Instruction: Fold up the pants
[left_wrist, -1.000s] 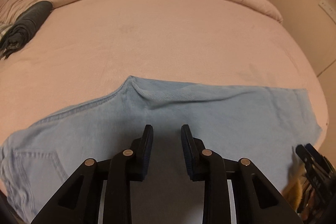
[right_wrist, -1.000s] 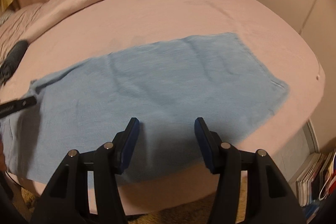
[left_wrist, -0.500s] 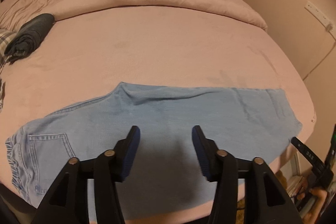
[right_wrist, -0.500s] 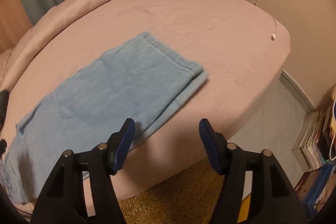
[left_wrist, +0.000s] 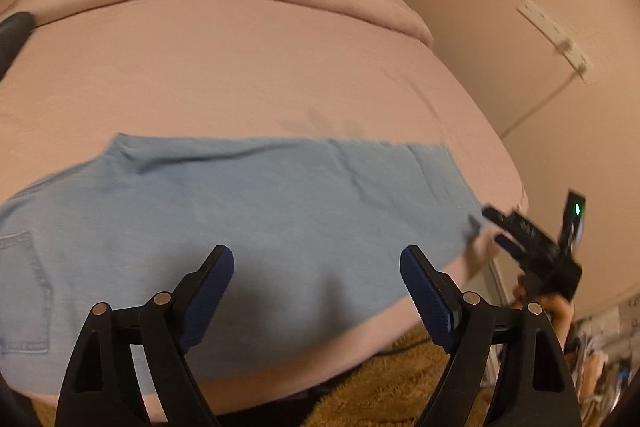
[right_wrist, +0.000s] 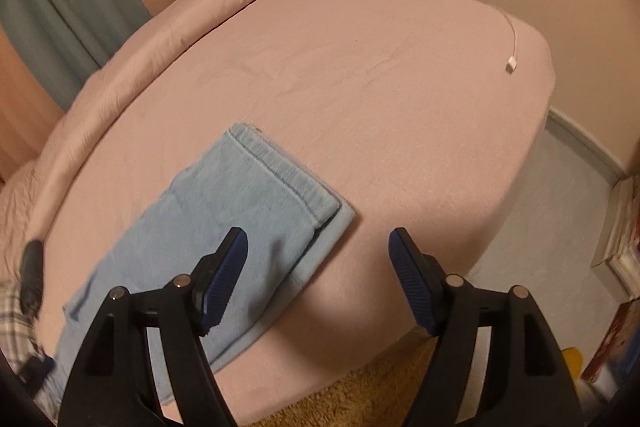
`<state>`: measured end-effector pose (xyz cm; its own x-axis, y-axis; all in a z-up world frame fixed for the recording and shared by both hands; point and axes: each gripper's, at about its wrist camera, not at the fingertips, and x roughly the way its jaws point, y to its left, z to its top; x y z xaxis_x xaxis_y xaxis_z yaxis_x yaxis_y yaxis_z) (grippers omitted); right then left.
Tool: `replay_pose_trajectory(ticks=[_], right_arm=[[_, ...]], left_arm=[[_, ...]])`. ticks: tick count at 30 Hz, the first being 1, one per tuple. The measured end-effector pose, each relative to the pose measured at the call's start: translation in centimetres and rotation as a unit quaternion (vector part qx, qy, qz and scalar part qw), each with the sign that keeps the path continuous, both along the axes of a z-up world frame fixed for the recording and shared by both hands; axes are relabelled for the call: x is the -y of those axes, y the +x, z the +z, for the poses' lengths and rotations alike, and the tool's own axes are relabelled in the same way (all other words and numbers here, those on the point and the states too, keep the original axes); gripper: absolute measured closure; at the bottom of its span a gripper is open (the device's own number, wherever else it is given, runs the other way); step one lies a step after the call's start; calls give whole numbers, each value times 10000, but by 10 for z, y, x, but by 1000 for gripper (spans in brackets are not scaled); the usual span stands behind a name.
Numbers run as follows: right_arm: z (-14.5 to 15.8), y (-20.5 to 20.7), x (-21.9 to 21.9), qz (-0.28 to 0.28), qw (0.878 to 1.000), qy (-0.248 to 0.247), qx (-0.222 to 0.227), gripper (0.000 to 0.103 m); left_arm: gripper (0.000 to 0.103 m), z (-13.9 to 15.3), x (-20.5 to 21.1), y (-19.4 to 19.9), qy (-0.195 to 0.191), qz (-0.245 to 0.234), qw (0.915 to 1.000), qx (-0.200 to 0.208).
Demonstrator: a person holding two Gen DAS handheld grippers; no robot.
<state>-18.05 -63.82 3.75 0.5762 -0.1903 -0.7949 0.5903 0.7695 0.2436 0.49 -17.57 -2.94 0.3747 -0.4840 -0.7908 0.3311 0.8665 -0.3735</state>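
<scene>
The pants (left_wrist: 248,211) lie lengthwise along the bed (left_wrist: 240,75) edge, hem nearest the right tool (right_wrist: 318,263), both tools wide open, empty

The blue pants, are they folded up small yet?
Only folded once: the blue pants lie long and flat on the pink bed, with two leg hems stacked.

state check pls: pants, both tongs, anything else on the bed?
pants: flat on the bed, legs stacked one over the other, hem end unfolded, nothing gripping them
left tongs: open, above the pants
right tongs: open, near the hem corner
bed: pink sheet, duvet bunched at far edge
cable: loose, plug end resting on the sheet
</scene>
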Motion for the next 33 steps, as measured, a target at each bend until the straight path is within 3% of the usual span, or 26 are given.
replay_pose_trajectory(ticks=[4, 7, 8, 9, 11, 13, 16, 18, 21, 24, 26, 28, 29, 30, 32, 33], right_arm=[[-15, 14, 5, 34, 9994, 349, 35, 33], [-23, 24, 7, -45, 9996, 273, 99, 61], [-23, 29, 6, -61, 9998, 150, 90, 78], [-23, 32, 5, -55, 9998, 155, 78, 86], [-14, 37, -1, 18, 9998, 139, 126, 87], [10, 36, -21, 445, 9976, -65, 526, 88], [43, 37, -74, 1486, 9832, -58, 1059, 88], [56, 35, -124, 2327, 9642, -145, 1261, 88], [43, 36, -185, 3245, 9388, 124, 1145, 88], [8, 42, -226, 3726, 9245, 374, 717, 87], [-9, 42, -240, 3895, 9183, 534, 463, 87], [-21, 43, -249, 4016, 9131, 641, 280, 87], [-22, 43, -253, 4052, 9120, 600, 237, 87], [-21, 43, -256, 4056, 9123, 516, 228, 87], [-14, 40, -264, 4072, 9120, 439, 231, 87], [-10, 40, -266, 4094, 9107, 479, 258, 87]], left_arm=[[18, -9, 6, 3, -48, -40, 9999, -124], [18, -15, -1, 10, -353, -4, 9985, -430], [18, -16, -4, 11, -429, 25, 9978, -508], [18, -17, -9, 13, -504, 75, 9970, -587], [18, -15, -19, 16, -627, 166, 9961, -601], [18, -10, -28, 18, -764, 268, 9950, -577], [18, -6, -42, 28, -1094, 396, 9911, -651], [16, -8, -49, 37, -1460, 404, 9852, -808], [16, -18, -48, 48, -1767, 377, 9781, -1030], [16, -37, -38, 59, -1938, 225, 9720, -1311], [17, -55, -27, 66, -1557, 235, 9766, -1466], [43, -64, -21, 68, -1250, 282, 9811, -1452], [75, -66, -19, 69, -1111, 303, 9829, -1435], [93, -66, -19, 68, -963, 338, 9847, -1414], [96, -58, -25, 66, -1101, 333, 9838, -1374], [96, -43, -31, 63, -1103, 323, 9865, -1165]])
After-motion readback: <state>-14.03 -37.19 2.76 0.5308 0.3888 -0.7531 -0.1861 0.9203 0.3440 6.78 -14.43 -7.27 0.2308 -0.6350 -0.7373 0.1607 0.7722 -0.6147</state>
